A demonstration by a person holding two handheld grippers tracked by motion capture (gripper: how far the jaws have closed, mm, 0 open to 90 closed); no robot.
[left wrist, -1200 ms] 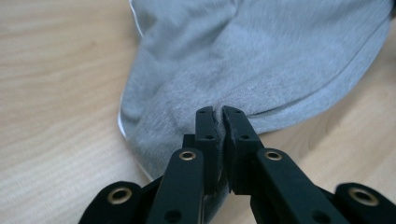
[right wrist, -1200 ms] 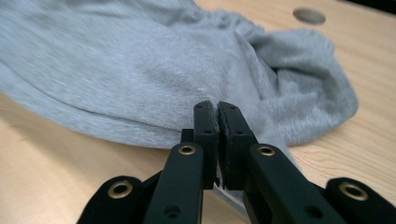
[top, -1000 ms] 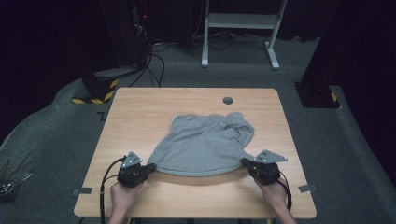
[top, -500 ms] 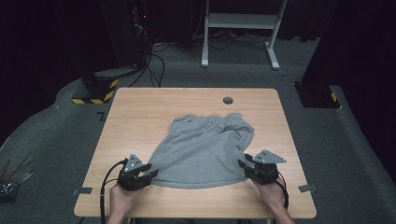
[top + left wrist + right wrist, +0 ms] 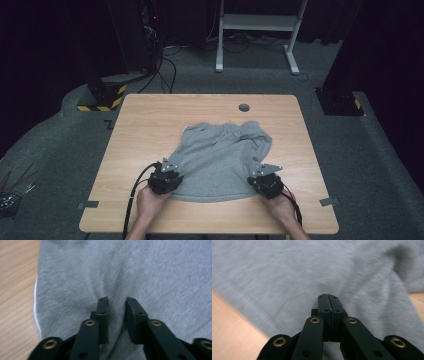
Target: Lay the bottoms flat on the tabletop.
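A grey knit garment [image 5: 220, 155] lies spread and rumpled on the wooden table [image 5: 150, 120], its hem near the front edge. My left gripper [image 5: 175, 176] sits on the garment's near left part. Its jaws have just been closing and pinch a raised ridge of the grey cloth [image 5: 150, 270] between the left gripper's [image 5: 117, 301] pads. My right gripper [image 5: 257, 177] rests on the near right part. Its jaws have also just been closing. In the right gripper view, my right gripper [image 5: 328, 297] is pressed together with a thin line of the grey cloth [image 5: 287, 270] caught in it.
A round cable hole [image 5: 244, 107] lies in the table's far side. Tape marks [image 5: 87, 204] sit near the two front corners. Beyond the table stand a white desk frame [image 5: 260, 22], a black-and-yellow striped base [image 5: 100, 100] and a dark stand [image 5: 340, 100].
The garment's near hem has slid toward the front edge. Both grippers have moved inward from the garment's outer corners onto the cloth.
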